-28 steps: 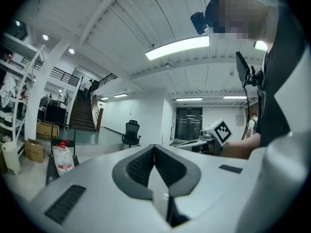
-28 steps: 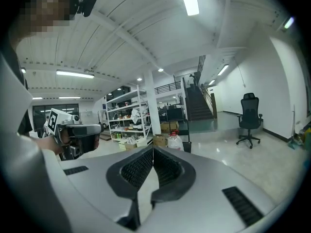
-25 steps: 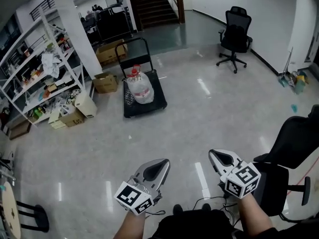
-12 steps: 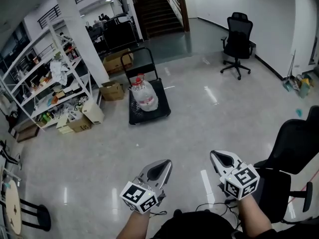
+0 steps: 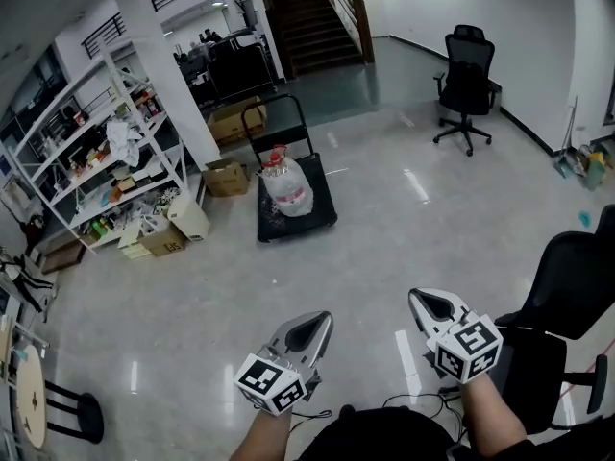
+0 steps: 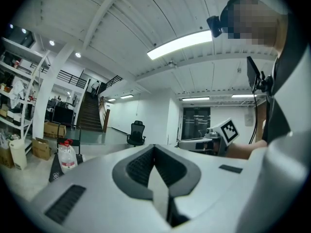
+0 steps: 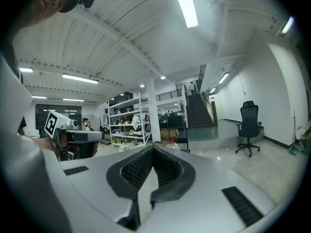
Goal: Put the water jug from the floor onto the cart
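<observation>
Jug (image 5: 287, 184): clear, red cap, standing on the black cart (image 5: 306, 227) in the upper middle of the head view, well apart from both my claws. Left claw (image 5: 315, 323): lower centre, jaws pressed together, nothing between them. Right claw (image 5: 423, 302): just right of it, jaws likewise together and empty. Shelf (image 5: 91, 161): upper left, cluttered, with boxes (image 5: 228, 177) on the floor beside it. Chair (image 5: 468, 83): black, upper right. Second chair (image 5: 567, 286): right edge.
</observation>
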